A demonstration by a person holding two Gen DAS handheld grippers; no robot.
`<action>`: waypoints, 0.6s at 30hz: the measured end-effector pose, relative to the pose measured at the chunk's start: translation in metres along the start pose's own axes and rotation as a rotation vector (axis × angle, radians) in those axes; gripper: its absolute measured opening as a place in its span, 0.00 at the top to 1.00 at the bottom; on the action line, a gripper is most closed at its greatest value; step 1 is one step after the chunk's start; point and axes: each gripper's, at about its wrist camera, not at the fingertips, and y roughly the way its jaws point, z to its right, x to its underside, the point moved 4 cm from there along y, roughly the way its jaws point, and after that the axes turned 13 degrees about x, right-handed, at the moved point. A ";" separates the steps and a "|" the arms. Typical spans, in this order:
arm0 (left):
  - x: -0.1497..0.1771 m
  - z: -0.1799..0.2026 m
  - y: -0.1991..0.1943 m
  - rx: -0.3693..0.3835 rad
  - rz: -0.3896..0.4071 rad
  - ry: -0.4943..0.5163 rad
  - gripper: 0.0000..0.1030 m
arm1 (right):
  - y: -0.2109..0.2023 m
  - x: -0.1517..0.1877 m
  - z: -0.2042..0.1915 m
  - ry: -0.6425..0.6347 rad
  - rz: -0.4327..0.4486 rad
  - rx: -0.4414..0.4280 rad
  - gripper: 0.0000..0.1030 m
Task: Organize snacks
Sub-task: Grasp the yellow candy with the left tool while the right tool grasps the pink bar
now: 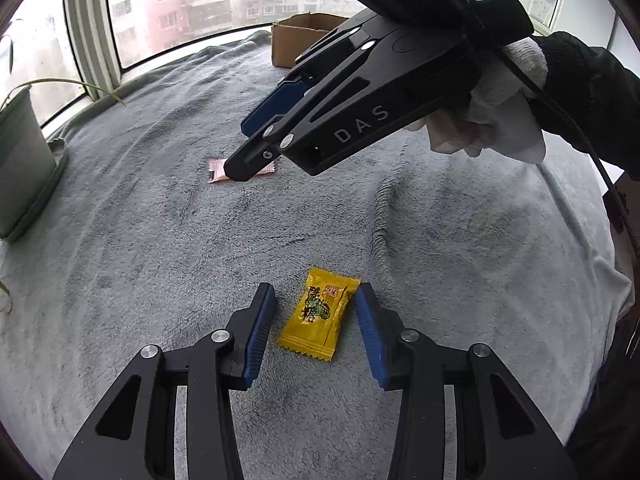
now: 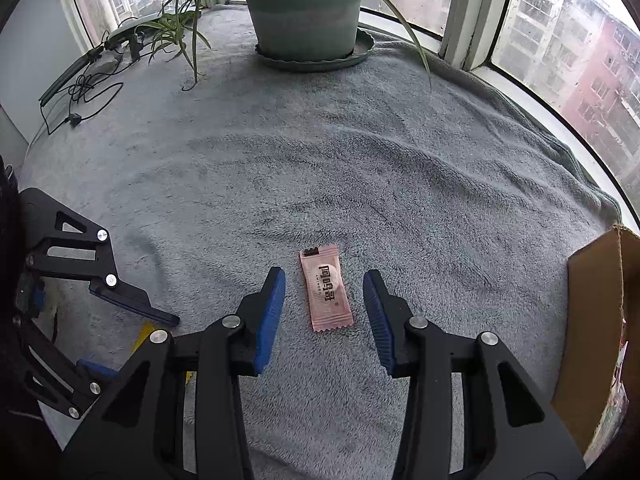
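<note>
A yellow snack packet [image 1: 316, 316] lies flat on the grey blanket [image 1: 160, 240], between the blue pads of my left gripper [image 1: 315, 296]. That gripper is open; its right pad is close to the packet's corner and its left pad stands clear. A pink snack packet [image 2: 326, 292] lies between the pads of my right gripper [image 2: 324, 280], which is open with a gap on both sides. In the left wrist view the right gripper [image 1: 242, 148] points down over the pink packet [image 1: 218, 170], held by a white-gloved hand [image 1: 500, 96]. The left gripper [image 2: 132, 340] shows at the right wrist view's left edge.
An open cardboard box [image 1: 304, 36] stands at the blanket's far edge by the window; its wall [image 2: 596, 340] is close on the right of the right gripper. A green plant pot [image 2: 304, 12] on a saucer stands by the window. Cables [image 2: 84, 92] lie at the far left.
</note>
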 end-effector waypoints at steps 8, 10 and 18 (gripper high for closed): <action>-0.001 -0.002 -0.002 0.000 0.015 -0.008 0.65 | 0.008 0.002 -0.008 -0.019 -0.014 -0.006 0.67; -0.001 -0.002 -0.003 -0.001 0.014 -0.011 0.67 | 0.008 0.002 -0.008 -0.018 -0.015 -0.014 0.74; 0.001 -0.001 -0.007 0.002 0.022 -0.025 0.78 | 0.006 0.004 -0.011 -0.016 -0.019 -0.032 0.80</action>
